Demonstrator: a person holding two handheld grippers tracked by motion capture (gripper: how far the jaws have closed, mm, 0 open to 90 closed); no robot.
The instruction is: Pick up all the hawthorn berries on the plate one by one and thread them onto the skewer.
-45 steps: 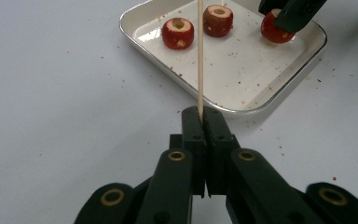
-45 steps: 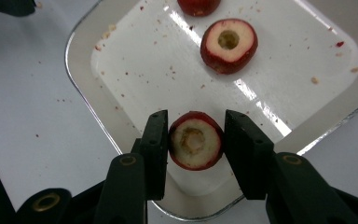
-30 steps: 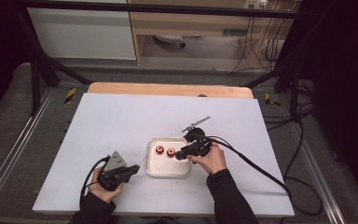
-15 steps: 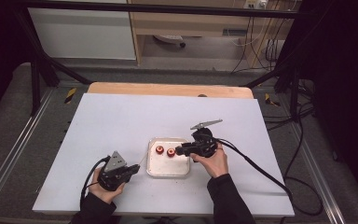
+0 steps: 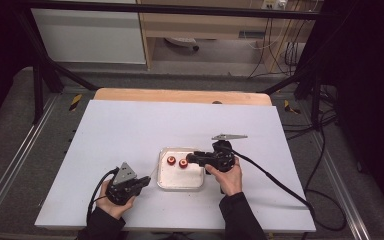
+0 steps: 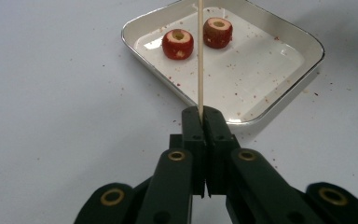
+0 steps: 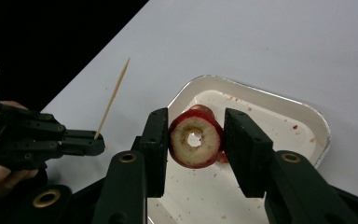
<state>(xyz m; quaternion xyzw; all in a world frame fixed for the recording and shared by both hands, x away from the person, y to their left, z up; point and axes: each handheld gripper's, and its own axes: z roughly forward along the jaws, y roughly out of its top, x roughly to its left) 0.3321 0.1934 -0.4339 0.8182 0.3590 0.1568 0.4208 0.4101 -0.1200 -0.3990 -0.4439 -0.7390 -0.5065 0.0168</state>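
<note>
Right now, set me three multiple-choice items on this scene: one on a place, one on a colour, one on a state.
1. Where is the metal tray?
A. on the floor
B. on the white table
C. on a shelf

2. What colour are the fruit pieces?
A. green
B. yellow
C. red

3. How is the left hand-held gripper?
A. shut on a skewer
B. wide open
C. shut on a spoon

Key:
1 B: the tray rests on the table.
2 C: the fruit pieces have red skin.
3 A: the left hand-held gripper pinches the skewer.
</note>
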